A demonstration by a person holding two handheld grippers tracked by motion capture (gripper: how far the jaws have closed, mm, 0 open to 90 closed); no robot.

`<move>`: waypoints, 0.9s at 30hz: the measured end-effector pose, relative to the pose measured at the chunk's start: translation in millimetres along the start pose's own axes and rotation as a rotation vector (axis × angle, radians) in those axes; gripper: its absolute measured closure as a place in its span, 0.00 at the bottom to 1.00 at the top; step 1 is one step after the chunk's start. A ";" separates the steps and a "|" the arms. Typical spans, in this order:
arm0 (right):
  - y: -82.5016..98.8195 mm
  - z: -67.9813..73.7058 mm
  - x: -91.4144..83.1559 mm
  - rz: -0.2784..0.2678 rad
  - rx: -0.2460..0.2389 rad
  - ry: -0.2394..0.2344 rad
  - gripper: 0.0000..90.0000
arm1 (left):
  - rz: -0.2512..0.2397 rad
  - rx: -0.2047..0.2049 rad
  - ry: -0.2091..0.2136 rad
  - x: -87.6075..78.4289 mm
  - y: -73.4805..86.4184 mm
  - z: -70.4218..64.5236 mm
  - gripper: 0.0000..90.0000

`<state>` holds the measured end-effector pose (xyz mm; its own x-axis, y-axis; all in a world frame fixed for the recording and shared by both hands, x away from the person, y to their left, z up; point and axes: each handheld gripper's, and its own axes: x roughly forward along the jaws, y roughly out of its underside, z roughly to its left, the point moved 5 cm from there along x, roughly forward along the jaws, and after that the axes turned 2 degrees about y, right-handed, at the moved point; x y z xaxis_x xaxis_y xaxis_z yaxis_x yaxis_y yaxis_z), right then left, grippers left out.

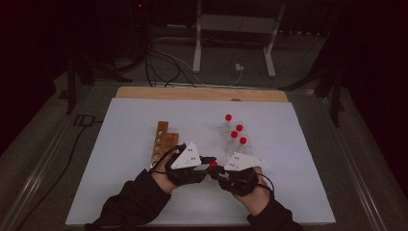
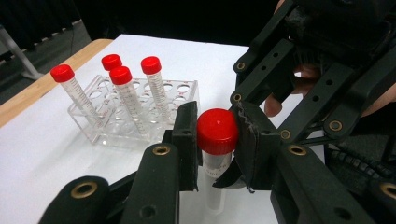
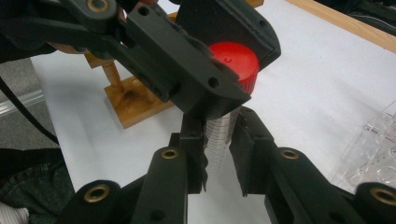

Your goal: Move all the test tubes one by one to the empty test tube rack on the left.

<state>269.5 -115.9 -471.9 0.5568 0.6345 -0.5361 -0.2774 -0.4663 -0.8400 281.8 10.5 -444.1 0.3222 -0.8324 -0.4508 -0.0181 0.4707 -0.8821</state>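
The left tool [image 2: 217,135] has its flat black pads clamped on the ribbed red cap [image 2: 217,130] of a clear plastic tube [image 3: 223,135], one pad on each side of the round cap. The right tool [image 3: 219,154] is closed on the same tube lower down, its toothed black pads pressing the see-through body where fine printed marks run along it. So the tube sits between the two tools, cap up, held above the near middle of the worktop [image 1: 120,192], which is covered by a smooth white sheet.

Both tools are built from matte black bars joined by brass-ringed pins, and each carries a pale grey three-cornered plate on top in the high view. The person's dark sleeves come in from the near edge.

Just beyond, to the far right, a clear plastic rack [image 2: 182,91] with round holes holds four more red-capped tubes [image 2: 128,98], some leaning. To the left of the hands stands a wooden rack [image 1: 162,139], a brown block with a row of round holes. A strip of bare wood shows along the worktop's far edge.
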 end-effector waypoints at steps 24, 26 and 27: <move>0.1 -10.9 -8.8 -0.056 0.039 0.042 0.46 | -0.002 -0.024 -0.082 -26.3 -2.9 20.9 0.80; 0.3 -13.4 -11.3 -0.068 0.048 0.041 0.40 | -0.004 -0.026 -0.093 -29.5 -2.7 23.7 0.80; 0.3 -13.4 -11.3 -0.068 0.048 0.041 0.40 | -0.004 -0.032 -0.094 -31.0 -2.6 24.9 0.80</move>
<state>273.6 -131.5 -465.0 0.6069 0.6375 -0.4746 -0.2743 -0.3924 -0.8779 295.4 42.4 -424.5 0.4095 -0.8027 -0.4335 -0.0459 0.4565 -0.8885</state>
